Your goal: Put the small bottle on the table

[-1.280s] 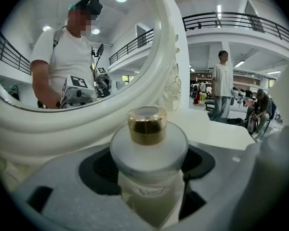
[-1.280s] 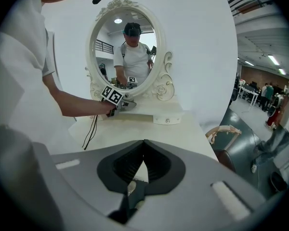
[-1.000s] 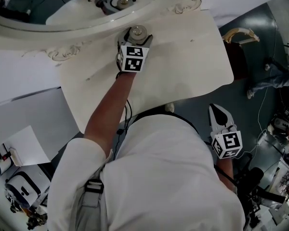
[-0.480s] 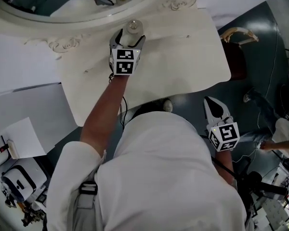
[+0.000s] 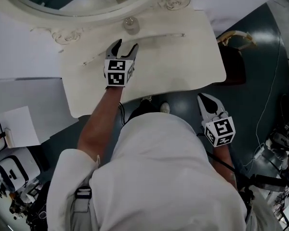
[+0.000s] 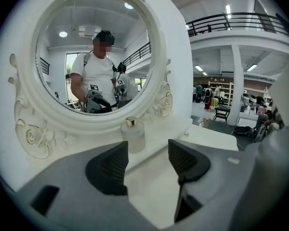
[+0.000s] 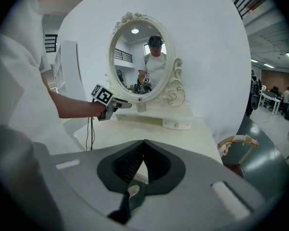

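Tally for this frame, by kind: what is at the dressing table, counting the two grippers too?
small bottle: 1
mirror: 1
table: 1
grippers: 2, the left gripper closing its jaws with nothing between them, the right gripper shut and empty
Total: 5

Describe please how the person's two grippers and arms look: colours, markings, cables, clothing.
Both the left gripper and right gripper are light grey shells with dark ribbed pads, each carrying a white cube of black square markers. A black cable hangs by the left arm. The person wears a white short-sleeved shirt. The left jaws are closing, nothing between them.
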